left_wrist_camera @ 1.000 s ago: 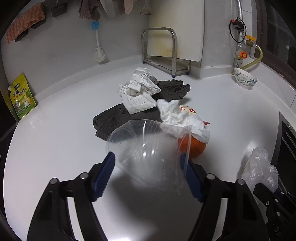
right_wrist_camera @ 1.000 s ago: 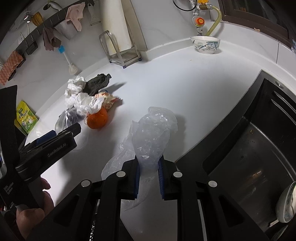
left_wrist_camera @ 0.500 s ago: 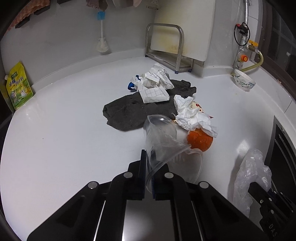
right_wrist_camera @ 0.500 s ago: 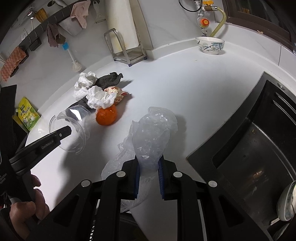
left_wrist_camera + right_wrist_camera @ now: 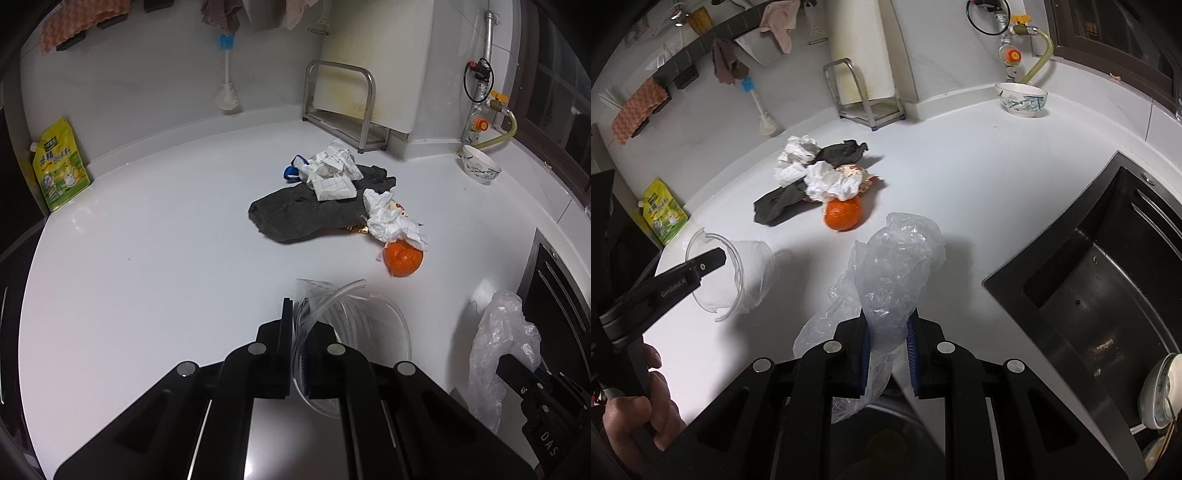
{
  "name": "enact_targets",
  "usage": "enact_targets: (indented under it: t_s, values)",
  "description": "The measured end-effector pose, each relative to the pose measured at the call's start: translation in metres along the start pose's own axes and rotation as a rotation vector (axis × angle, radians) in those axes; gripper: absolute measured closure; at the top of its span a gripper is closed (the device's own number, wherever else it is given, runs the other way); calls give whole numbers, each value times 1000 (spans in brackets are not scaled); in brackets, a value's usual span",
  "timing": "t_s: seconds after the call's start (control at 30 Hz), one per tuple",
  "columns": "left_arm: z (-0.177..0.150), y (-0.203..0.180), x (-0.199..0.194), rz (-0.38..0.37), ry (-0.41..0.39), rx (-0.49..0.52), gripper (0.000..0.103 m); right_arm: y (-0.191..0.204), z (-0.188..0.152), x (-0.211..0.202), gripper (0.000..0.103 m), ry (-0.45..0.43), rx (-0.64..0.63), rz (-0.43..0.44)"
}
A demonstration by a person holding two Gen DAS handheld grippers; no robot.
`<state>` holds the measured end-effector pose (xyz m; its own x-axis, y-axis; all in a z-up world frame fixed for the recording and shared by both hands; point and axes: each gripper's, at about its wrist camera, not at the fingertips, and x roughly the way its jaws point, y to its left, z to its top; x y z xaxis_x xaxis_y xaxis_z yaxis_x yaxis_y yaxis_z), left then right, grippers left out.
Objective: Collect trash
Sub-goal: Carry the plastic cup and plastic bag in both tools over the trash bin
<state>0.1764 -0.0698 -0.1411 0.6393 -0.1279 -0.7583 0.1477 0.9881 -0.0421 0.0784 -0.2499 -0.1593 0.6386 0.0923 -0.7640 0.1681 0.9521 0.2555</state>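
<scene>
Left wrist view: left tongs [image 5: 297, 343] clamped on the rim of a clear plastic cup [image 5: 354, 332], held above the white desk [image 5: 155, 266]. Right tongs [image 5: 888, 354] pinched shut on a crumpled clear plastic bag [image 5: 897, 273]. Beyond the cup on the desk: orange [image 5: 402, 258], touching crumpled white tissue [image 5: 391, 221], beside a dark cloth [image 5: 306, 218] bearing crumpled gridded paper [image 5: 332, 177].

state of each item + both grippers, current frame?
left gripper: shut on clear plastic cup
clear plastic cup: pinched at rim, crushed, on its side
right gripper: shut on plastic bag
plastic bag: crumpled, held
orange: on counter, under tissue
white tissue: crumpled
dark cloth: lying rumpled
patterned bowl: upright
</scene>
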Motion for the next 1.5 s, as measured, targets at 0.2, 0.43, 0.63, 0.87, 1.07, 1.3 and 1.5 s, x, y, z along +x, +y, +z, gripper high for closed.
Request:
enact_targets:
  t_s: [0.2,0.43,0.63,0.87,1.07,1.3,1.5]
  values:
    - [-7,9,-18,-6,-7,-18,98,10,-8,-13,87,2,-19,11]
    - [-15,12,-42,-4,-21,-15,98,20,-17,-27,87,2,-40,22]
    - [-32,6,-60,-8,-10,4,98,22,-27,-45,87,3,-58,33]
    - [-58,-3,-85,-3,-3,5,98,18,-48,-66,87,18,-94,43]
    - [-87,-10,-108,9,13,-7,98,12,-72,-84,87,46,-136,57]
    - [-127,-22,-132,30,22,-35,98,6,-108,-98,87,94,-207,103]
    - [-158,-34,-136,36,77,-25,98,1,-131,-100,87,139,-223,126]
